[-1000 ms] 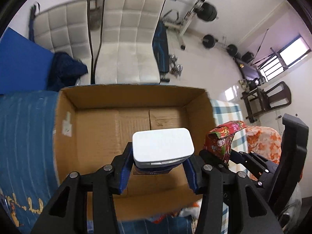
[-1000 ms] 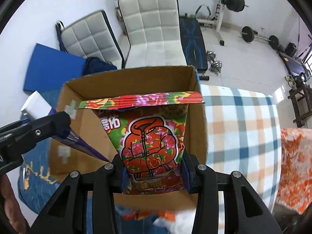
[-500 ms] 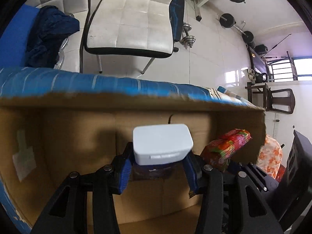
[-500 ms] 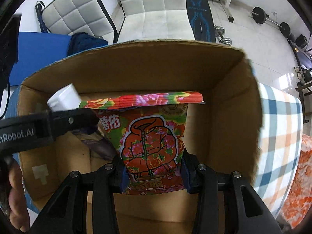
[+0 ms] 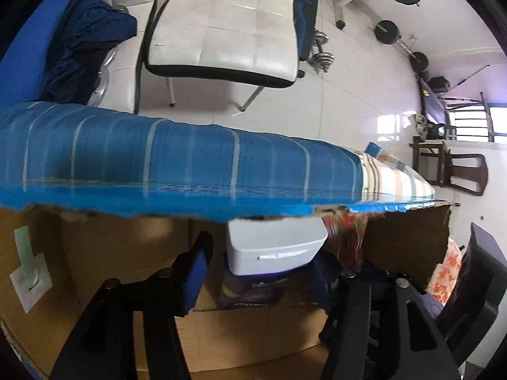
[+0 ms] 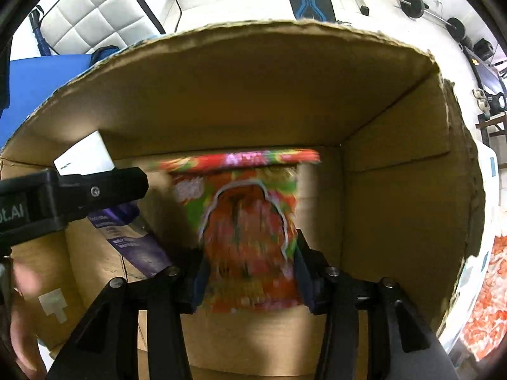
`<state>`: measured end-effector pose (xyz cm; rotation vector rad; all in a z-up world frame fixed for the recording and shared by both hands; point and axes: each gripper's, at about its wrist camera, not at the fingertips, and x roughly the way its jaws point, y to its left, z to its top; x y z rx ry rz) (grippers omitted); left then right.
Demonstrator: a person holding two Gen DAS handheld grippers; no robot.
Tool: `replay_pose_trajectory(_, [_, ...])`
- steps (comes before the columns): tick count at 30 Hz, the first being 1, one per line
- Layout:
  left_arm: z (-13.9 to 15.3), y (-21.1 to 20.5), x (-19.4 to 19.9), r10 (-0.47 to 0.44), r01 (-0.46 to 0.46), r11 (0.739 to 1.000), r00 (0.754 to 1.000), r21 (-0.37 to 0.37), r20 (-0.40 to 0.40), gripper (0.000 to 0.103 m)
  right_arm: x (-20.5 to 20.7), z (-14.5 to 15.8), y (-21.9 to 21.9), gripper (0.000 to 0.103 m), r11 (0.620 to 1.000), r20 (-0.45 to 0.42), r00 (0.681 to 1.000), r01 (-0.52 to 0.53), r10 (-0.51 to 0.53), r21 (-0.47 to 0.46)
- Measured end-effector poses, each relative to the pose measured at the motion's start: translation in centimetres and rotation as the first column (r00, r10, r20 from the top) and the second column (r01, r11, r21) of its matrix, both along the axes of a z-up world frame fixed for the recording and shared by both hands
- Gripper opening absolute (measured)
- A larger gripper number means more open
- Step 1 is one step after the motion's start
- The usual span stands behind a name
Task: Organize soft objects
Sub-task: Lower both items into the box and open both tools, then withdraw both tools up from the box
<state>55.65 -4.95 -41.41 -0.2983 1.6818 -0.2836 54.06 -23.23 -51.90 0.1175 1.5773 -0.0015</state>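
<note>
The purple wipes pack with the white lid stands inside the cardboard box, at about 6 o'clock in the left wrist view, lid end up near the box's far rim; the left gripper has its jaws apart around it, the left pad clearly off the pack's side, while contact at the right pad is hard to judge, so I read this as a release rather than a carry. The red floral snack bag sits at 6 o'clock in the right wrist view, blurred, upright, its sealed top edge toward the far wall; the right gripper has its jaws closed on the bag's lower half, gripping low probably so the crinkly top stays free and the bag goes in standing. In that same view the pack appears at 9 o'clock, beside the bag, both low in the box; placing them side by side likely keeps the soft goods tidy. Beyond the box, the blue striped cloth covers the surface at 9 to 12 o'clock, and the white quilted chair stands at 12 o'clock on the tiled floor.
</note>
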Motion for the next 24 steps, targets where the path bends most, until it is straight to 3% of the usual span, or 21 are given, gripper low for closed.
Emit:
replay_pose_trajectory(7, [2.1, 0.6, -0.4, -0.029, 0.021, 0.996, 0.996, 0.092, 0.088, 0.073, -0.3, 0.2, 0.3, 0.066, 0.999, 0.012, 1.000, -0.007, 0.006, 0.041])
replay_pose_trajectory(14, [5.8, 2.1, -2.5, -0.069, 0.018, 0.978, 0.968, 0.209, 0.240, 0.086, -1.8, 2.0, 1.2, 0.077, 0.999, 0.042, 0.999, -0.012, 0.011, 0.038])
replay_pose_trajectory(17, [6.6, 2.8, -3.5, -0.058, -0.002, 0.977, 0.961, 0.215, 0.270, 0.091, -2.9, 2.9, 2.0, 0.086, 1.000, 0.063, 0.998, -0.023, 0.023, 0.004])
replay_pose_trajectory(19, [7.0, 3.5, -4.5, -0.045, -0.024, 0.973, 0.955, 0.228, 0.294, 0.099, -3.4, 3.7, 2.8, 0.100, 1.000, 0.077, 0.997, -0.024, 0.024, -0.003])
replay_pose_trajectory(24, [8.4, 4.0, -6.8, -0.040, -0.055, 0.964, 0.939, 0.261, 0.343, 0.102, -6.7, 5.5, 2.8, 0.103, 1.000, 0.122, 0.993, -0.004, 0.007, -0.030])
